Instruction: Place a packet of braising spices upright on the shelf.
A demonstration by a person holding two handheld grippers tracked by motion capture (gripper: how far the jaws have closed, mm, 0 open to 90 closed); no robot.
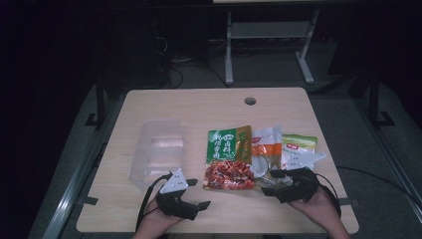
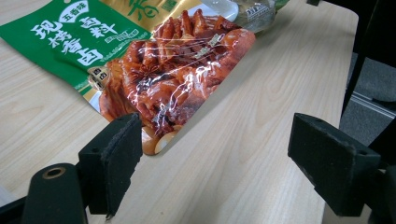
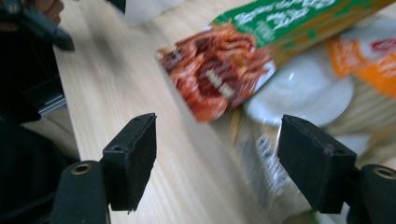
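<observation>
Left claw (image 1: 199, 198): nearest of all, at the front edge of the bench (image 1: 164, 102), held in the person's left hand (image 1: 154, 221); its jaws stand wide apart with nothing between them, pointing toward the lower corner of the green-and-red sauce packet (image 1: 229, 159).
Left claw, close up (image 2: 212, 158): one pad sits just beside the packet's clear red corner (image 2: 177, 79) without pressing on it; bare wood lies between the jaws.
Right claw (image 1: 272, 178): held in the right hand (image 1: 318, 204) at the front right, jaws spread wide and gripping nothing, aimed at the heap of packets.
Right claw, close up (image 3: 217, 158): the gap between the pads frames the wood and the edge of a blurred clear-and-white packet (image 3: 299, 93).
Sauce packet: flat on the bench near the middle, red end toward the person, partly overlapping the white-and-orange packet (image 1: 263, 144) to its right.
Green packet (image 1: 298, 144): farthest right in the row, touching its neighbour.
Clear plastic box (image 1: 157, 149): left of the packets, apart from them, just beyond the left claw.
</observation>
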